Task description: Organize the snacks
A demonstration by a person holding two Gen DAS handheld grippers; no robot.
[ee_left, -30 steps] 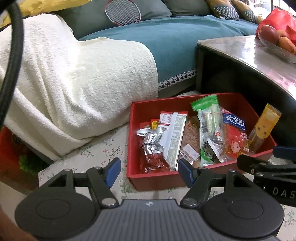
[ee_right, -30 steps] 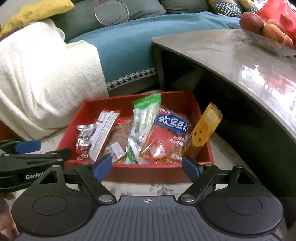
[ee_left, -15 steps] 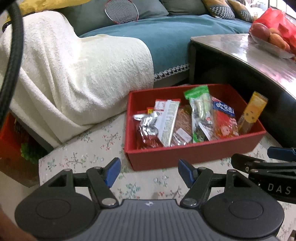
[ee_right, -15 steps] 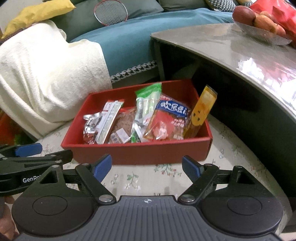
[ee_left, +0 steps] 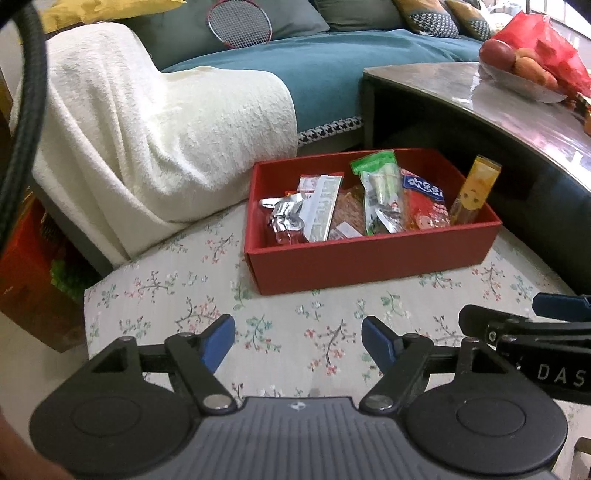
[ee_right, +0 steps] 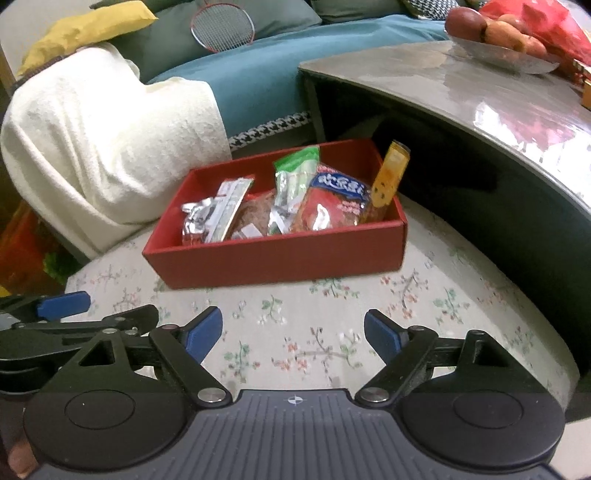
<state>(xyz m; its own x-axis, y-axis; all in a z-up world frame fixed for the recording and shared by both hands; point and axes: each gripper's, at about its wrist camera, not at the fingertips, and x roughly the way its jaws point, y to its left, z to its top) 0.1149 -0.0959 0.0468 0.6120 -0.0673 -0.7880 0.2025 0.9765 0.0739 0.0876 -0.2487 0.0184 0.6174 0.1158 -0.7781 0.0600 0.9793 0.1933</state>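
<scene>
A: What's changed?
B: Both grippers have backed away from the red box (ee_left: pixel 373 254); the left gripper (ee_left: pixel 297 343) has just been opening, nothing between its jaws, and the right gripper (ee_right: pixel 293 334) is spread, empty too.
A: And the snacks (ee_left: pixel 380 195)?
B: All in the box on the floral cloth (ee_left: pixel 280 332) – looks finished

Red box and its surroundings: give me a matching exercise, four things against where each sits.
Things:
1. yellow packet
2. silver foil packet
3. badminton racket
4. fruit bowl

Places:
A. on the sofa
B. left end of the red box
C. on the coffee table
D. right end of the red box, standing up

Pairs: 1-D, 2-B, 3-A, 4-C
</scene>
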